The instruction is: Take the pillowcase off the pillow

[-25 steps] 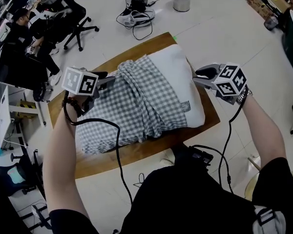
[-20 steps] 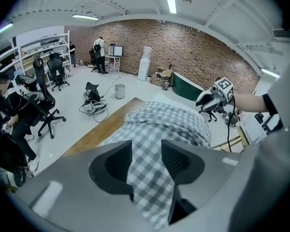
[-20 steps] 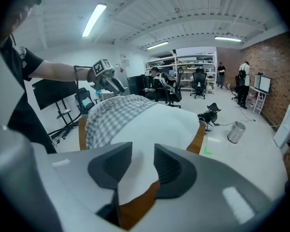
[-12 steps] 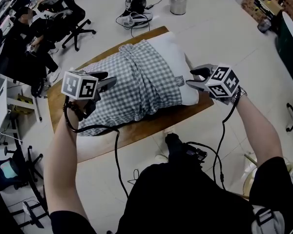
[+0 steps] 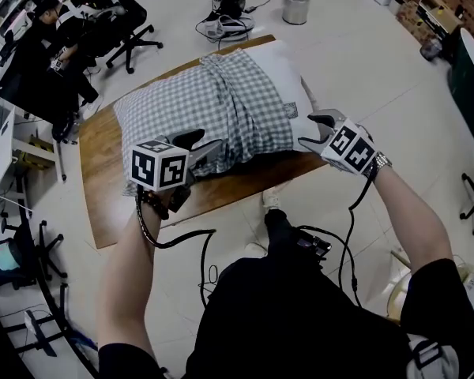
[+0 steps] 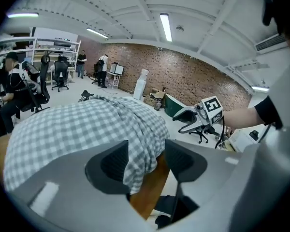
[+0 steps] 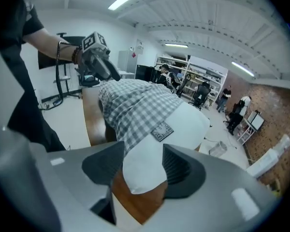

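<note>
Left gripper [image 5: 208, 147]: at the pillow's [image 5: 291, 93] near-left edge. Its jaws stand wide and have just opened further. A fold of the checked pillowcase [image 5: 197, 105] hangs between them, unpinched.

The pillow lies on the desk [image 5: 103, 192], long axis left to right. The case covers its left part, and its right end is bare.

Right gripper [image 5: 310, 130]: at the pillow's bare near-right corner. Its jaws have just opened, with the corner between them, unclamped.

A second ago both grippers stood beside the pillow's ends, further from its near edge.

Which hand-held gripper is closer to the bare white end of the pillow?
Right. The right hand-held gripper, jaws just opening, straddles the white pillow corner; the left hand-held gripper, jaws also opening, straddles the checked pillowcase corner.
</note>
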`<state>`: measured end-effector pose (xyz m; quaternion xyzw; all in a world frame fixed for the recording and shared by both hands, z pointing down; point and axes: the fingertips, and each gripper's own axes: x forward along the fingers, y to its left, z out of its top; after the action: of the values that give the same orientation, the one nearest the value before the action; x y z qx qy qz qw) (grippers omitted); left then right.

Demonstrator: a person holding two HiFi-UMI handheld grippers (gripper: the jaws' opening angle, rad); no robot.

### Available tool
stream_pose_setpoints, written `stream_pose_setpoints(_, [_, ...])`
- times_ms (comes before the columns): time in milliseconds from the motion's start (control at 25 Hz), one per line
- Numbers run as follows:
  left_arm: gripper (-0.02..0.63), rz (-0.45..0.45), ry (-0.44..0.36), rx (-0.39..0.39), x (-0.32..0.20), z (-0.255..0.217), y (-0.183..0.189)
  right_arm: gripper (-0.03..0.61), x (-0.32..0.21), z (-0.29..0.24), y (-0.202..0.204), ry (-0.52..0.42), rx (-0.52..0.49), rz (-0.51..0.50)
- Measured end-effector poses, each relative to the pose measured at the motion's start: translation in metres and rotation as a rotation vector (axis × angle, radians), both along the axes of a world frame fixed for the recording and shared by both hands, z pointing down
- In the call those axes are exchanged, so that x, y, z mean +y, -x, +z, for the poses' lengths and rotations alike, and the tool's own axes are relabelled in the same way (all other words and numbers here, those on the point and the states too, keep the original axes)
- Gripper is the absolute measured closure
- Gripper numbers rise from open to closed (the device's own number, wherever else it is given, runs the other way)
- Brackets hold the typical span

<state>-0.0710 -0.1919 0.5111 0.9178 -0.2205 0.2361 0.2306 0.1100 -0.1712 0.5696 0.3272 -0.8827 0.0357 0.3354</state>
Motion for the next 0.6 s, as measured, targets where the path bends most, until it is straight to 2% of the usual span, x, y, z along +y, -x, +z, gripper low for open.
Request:
stream_pose_setpoints(240, [0.350, -0.105, 0.055, 0.095, 0.046, 0.048, 0.006, 0.320, 0.028, 0.028, 0.024, -0.187, 0.249, -0.027])
stream_pose_setpoints(480, [0.318, -0.227, 0.171, 0.114, 0.054, 0.105, 0.001, 0.294, 0.028, 0.055, 0.029, -0.302, 0.459, -0.075])
stream_pose_setpoints(600, [0.309, -0.273, 0.199, 0.100, 0.049, 0.126, -0.007, 0.284, 0.020, 0.069, 0.025, -0.355, 0.556, -0.080])
